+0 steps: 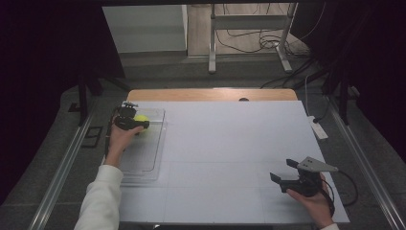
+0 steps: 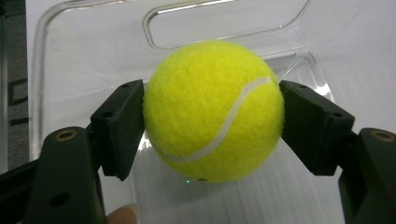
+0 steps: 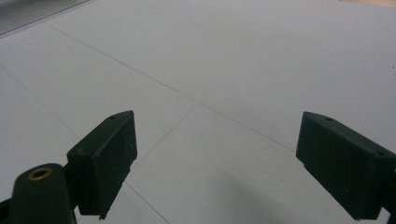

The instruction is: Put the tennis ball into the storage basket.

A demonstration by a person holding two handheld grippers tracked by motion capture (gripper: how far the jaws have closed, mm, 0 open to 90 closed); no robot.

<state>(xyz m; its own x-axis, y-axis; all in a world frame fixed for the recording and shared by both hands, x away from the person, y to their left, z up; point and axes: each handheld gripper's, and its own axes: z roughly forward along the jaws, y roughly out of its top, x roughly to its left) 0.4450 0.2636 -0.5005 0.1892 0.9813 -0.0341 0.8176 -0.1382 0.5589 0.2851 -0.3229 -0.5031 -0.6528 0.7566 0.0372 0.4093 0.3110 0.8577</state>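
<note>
One white seam across the tennis ball (image 2: 213, 110) between left gripper (image 2: 212, 121) pads.

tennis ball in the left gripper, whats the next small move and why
Probably lower it a little and let go. The left gripper is shut on the tennis ball, both pads pressing its sides, right over the clear tray. The right gripper rests open and far off, so it plays no part.

Yellow-green tennis ball (image 2: 213, 111), fuzzy felt, curved white seam facing up, over clear plastic tray (image 2: 84, 56), table's left side
</note>
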